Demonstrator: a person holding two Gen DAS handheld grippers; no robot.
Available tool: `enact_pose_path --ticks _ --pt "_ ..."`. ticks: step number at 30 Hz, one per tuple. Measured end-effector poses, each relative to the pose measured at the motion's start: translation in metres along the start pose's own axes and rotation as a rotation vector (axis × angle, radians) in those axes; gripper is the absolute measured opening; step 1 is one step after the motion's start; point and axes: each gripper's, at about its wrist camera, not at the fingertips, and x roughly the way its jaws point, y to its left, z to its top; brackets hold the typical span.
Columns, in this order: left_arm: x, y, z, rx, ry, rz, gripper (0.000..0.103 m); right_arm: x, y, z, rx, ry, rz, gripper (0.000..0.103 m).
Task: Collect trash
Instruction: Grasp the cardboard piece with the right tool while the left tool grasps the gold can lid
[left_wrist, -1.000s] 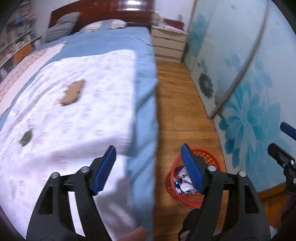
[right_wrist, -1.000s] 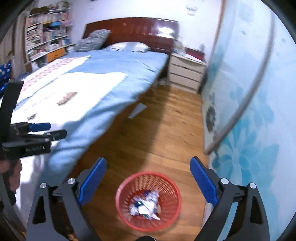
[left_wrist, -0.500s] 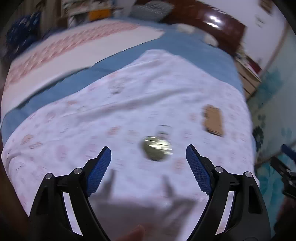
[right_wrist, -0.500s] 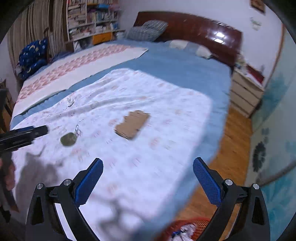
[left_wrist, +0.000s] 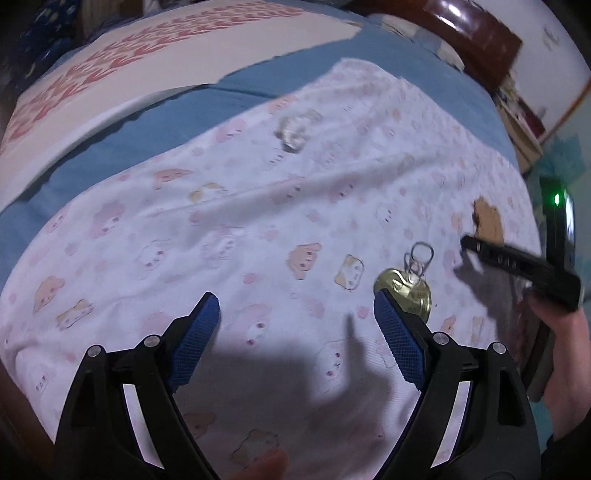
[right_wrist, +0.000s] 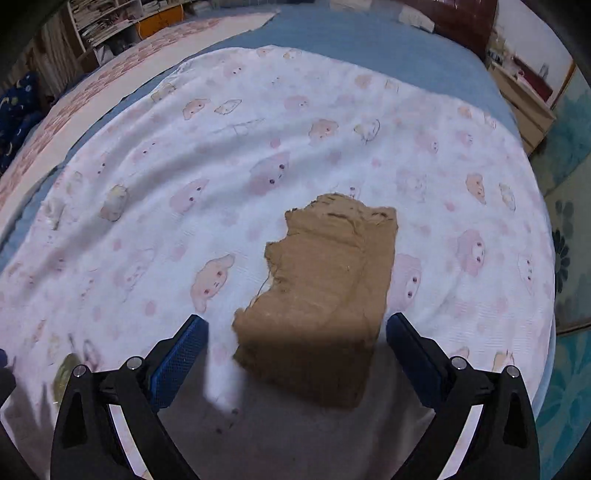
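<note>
Between right claw (right_wrist: 297, 339) pads, cardboard scrap (right_wrist: 325, 295)

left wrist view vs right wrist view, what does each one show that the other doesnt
Only the left wrist view shows the crumpled wrapper far up the blanket, the pull ring on the can lid, and a hand gripping the right tongs from the side.

Only the right wrist view shows the bookshelf, and the torn cardboard up close between its open right tongs.

Both share the cartoon-print blanket, the can lid and the cardboard. The left tongs are opening, with nothing between them.
</note>
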Motion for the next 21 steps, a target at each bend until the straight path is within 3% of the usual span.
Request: enact_pose_path --ticks 2,5,9,10,15,21 --pt "0.008 -0.009 -0.002 0.032 0.017 -0.006 0.085 0.000 0.002 0.000 -0.005 -0.016 0.007 0.096" --pt "0.020 -0.023 -0.005 0.061 0.037 -0.013 0.085 -0.006 -0.009 -0.003 -0.014 -0.049 0.024 0.071" --pt "0.033 -0.039 -0.007 0.072 0.028 0.014 0.090 -0.016 -0.008 -0.009 -0.133 -0.054 0.050 0.070" --pt "0.033 -0.045 -0.008 0.080 0.023 0.017 0.090 -0.022 -0.010 -0.015 -0.143 -0.057 0.090 0.070" --pt "0.032 -0.054 -0.006 0.044 0.004 -0.042 0.090 -0.051 -0.035 -0.027 -0.061 -0.105 0.164 0.070" --pt "0.043 -0.069 -0.002 0.072 0.020 0.011 0.090 -0.115 -0.054 -0.071 -0.043 -0.187 0.255 0.070"
